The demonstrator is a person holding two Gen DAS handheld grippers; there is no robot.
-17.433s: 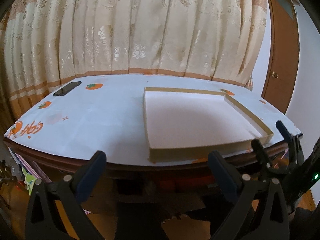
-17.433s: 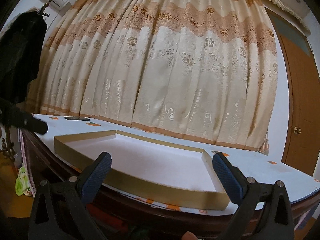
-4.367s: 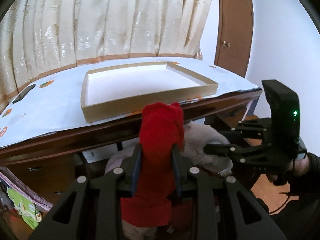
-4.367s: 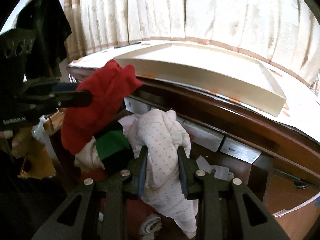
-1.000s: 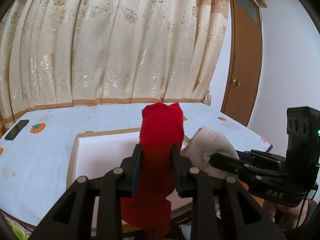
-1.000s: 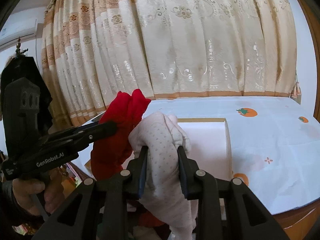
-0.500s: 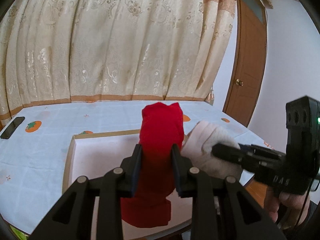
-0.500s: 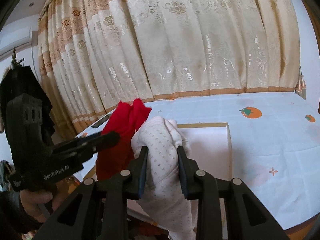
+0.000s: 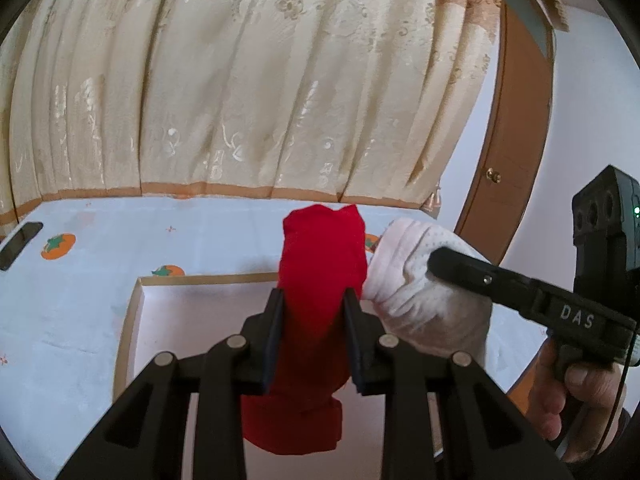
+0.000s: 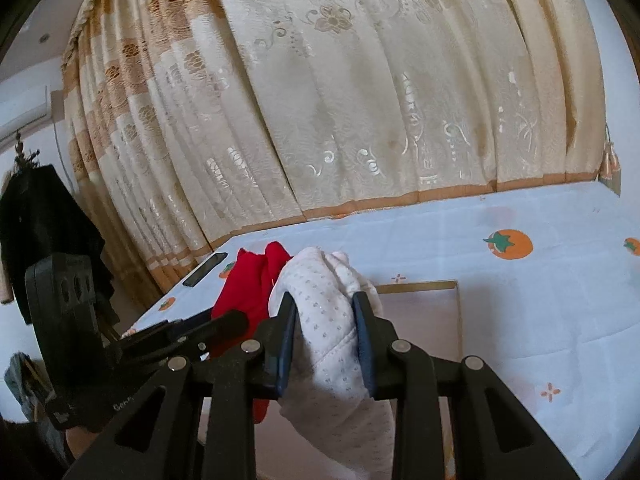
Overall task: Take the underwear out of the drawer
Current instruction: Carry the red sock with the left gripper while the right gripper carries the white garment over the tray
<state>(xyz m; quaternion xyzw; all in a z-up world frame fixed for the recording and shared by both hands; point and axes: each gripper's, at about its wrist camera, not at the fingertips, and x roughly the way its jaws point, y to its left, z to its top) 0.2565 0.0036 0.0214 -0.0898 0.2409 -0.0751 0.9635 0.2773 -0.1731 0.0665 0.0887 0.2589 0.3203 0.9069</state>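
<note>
In the left wrist view we see the left gripper (image 9: 313, 316) with its jaws pinching a bunched red underwear (image 9: 320, 280) that stands above the fingers and hangs below them. It is held over a shallow tray (image 9: 132, 308) with a tan rim and white floor, which lies on the counter (image 9: 80, 300) under a white cloth printed with orange persimmons. To the right, the right gripper (image 9: 436, 258) comes in from the side with a white dotted underwear (image 9: 420, 280) caught in it, touching the red one; its body reads "DAS" and a green light glows on it, with a hand (image 9: 572, 392) around its grip. A dark phone (image 9: 18, 242) lies at the counter's far left, cream curtains (image 9: 240, 80) hang behind, and a brown door (image 9: 516, 140) stands to the right.

In the right wrist view we see the right gripper's jaws clamped on the white dotted underwear, above the tray's near corner. The left gripper at the left holds the red underwear beside it; only the letters "Gen" can be read on its body.
</note>
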